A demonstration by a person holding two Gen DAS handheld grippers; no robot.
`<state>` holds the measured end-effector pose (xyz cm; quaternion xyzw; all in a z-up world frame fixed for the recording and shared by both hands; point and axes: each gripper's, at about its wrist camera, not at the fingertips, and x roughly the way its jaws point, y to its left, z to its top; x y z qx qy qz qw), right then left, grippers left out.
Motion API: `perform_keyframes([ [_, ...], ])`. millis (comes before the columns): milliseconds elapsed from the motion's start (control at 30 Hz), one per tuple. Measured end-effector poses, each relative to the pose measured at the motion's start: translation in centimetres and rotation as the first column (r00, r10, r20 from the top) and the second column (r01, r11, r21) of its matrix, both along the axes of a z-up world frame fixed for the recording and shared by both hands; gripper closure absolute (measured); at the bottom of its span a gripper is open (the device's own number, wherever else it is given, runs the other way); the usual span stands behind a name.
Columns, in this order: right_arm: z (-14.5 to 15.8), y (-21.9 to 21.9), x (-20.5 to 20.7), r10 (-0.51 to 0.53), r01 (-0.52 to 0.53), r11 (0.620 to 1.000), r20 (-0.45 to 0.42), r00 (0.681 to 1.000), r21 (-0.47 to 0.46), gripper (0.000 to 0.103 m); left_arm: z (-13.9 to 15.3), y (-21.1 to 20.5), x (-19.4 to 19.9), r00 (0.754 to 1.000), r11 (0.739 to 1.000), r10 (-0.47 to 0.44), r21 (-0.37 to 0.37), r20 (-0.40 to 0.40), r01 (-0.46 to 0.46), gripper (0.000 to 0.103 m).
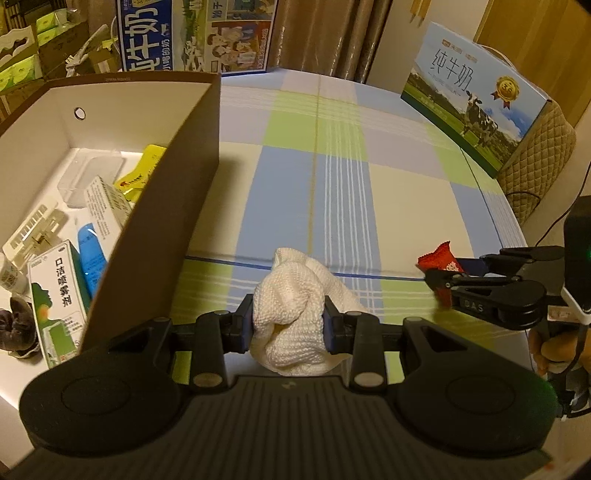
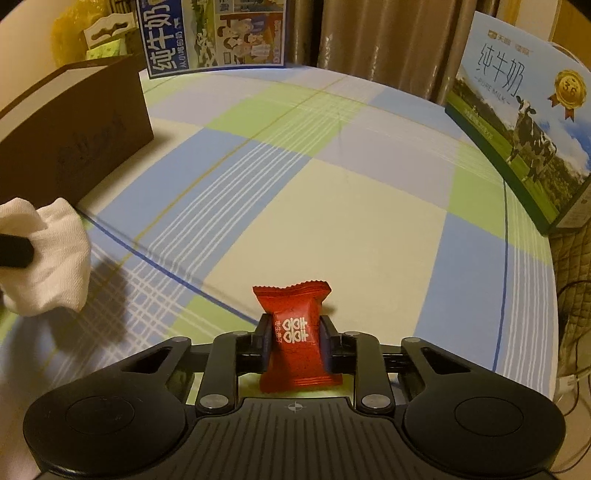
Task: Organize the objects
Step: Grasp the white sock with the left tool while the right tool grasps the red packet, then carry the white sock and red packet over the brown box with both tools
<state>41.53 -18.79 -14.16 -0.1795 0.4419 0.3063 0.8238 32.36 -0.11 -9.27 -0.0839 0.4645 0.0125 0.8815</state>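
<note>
The left hand-held gripper (image 1: 289,325) pinches a crumpled white knitted cloth (image 1: 295,306) between its blue-padded fingers, the cloth bulging out above and below the pads. It is held over the desk (image 1: 369,192), which wears a checked cover of blue, green and cream squares, just beside the brown wall of an open cardboard box (image 1: 177,192). Inside the box lie several small items — a green-and-white spray carton (image 1: 55,295), a blue tube (image 1: 88,258), a yellow sachet (image 1: 142,170), a clear plastic case (image 1: 88,177) and a white medicine carton (image 1: 107,206).

The right hand-held gripper (image 2: 294,341) clamps a red candy packet (image 2: 295,336) with white characters, upright between its fingers, over the near part of the desk. From the left wrist view this gripper and its packet sit to the right of the cloth, apart from it.

Two milk cartons stand at the desk's edges — one at the far side (image 2: 214,33), one on the right (image 2: 524,110).
</note>
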Motion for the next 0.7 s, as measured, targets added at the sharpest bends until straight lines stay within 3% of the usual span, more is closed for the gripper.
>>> perform_keyframes([
  [400, 6.9, -1.0, -4.0, -0.024, 0.035, 0.977, -0.054, 0.998, 0.211, 0.081, 2.6, 0.9, -0.9, 0.998, 1.000, -0.012, -0.026, 0.067, 0.013, 0.073],
  [700, 12.1, 3.6, -7.5, 0.060, -0.029, 0.929, -0.072, 0.996, 0.369, 0.081, 7.2, 4.5, -3.8, 0.986, 0.999, 0.004, -0.050, 0.167, 0.005, 0.073],
])
